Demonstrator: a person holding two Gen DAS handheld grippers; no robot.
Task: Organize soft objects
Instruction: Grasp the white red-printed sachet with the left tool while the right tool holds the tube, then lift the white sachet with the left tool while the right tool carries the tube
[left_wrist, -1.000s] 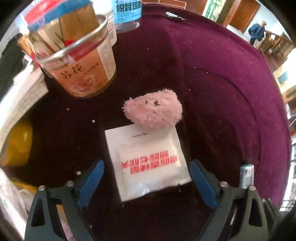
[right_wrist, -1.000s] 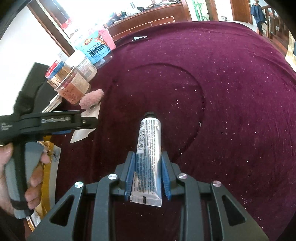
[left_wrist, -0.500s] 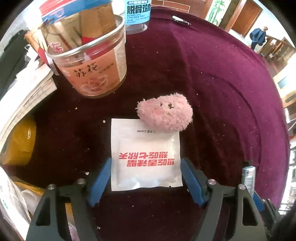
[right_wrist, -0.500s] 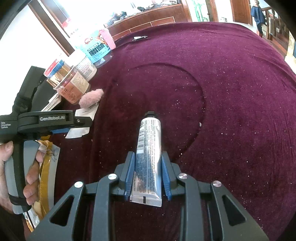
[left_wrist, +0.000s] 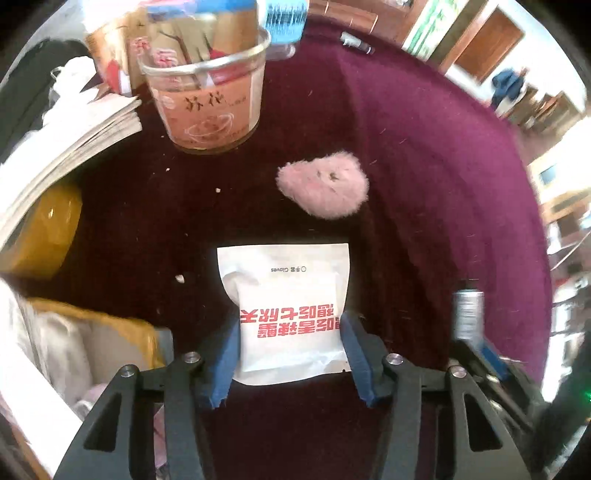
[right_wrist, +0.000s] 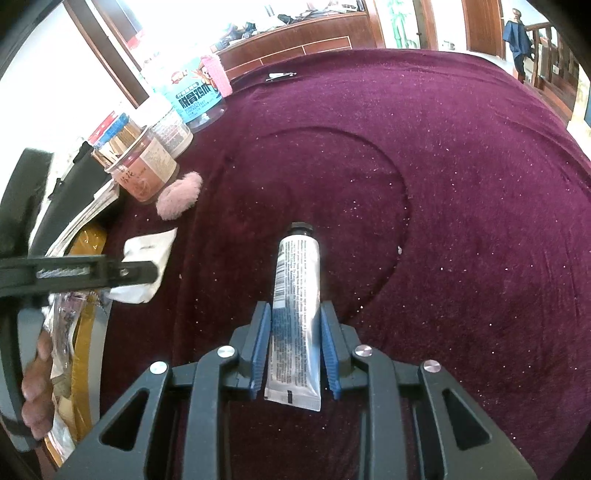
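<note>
My left gripper (left_wrist: 290, 354) points steeply down at the white packet (left_wrist: 290, 295) with red print, which sits between its blue pads; the jaws have just been closing in, and both pads now meet the packet's side edges, its near half bracketed between them and its far half sticking out ahead. The packet lies flat on the purple tabletop (left_wrist: 443, 166) (velvet-like cloth, speckled with crumbs). The pink plush toy (left_wrist: 325, 184) rests just beyond the packet's far right corner, apart from it, and a clear jar (left_wrist: 208, 99) with an orange label stands farther back to the left.

My right gripper (right_wrist: 295, 350) has its jaws narrow, clamped on the lower half of a silver tube (right_wrist: 297, 295), black cap pointing away from me. From the right wrist view I see my left hand (right_wrist: 35, 391) on the other tool's handle.
</note>
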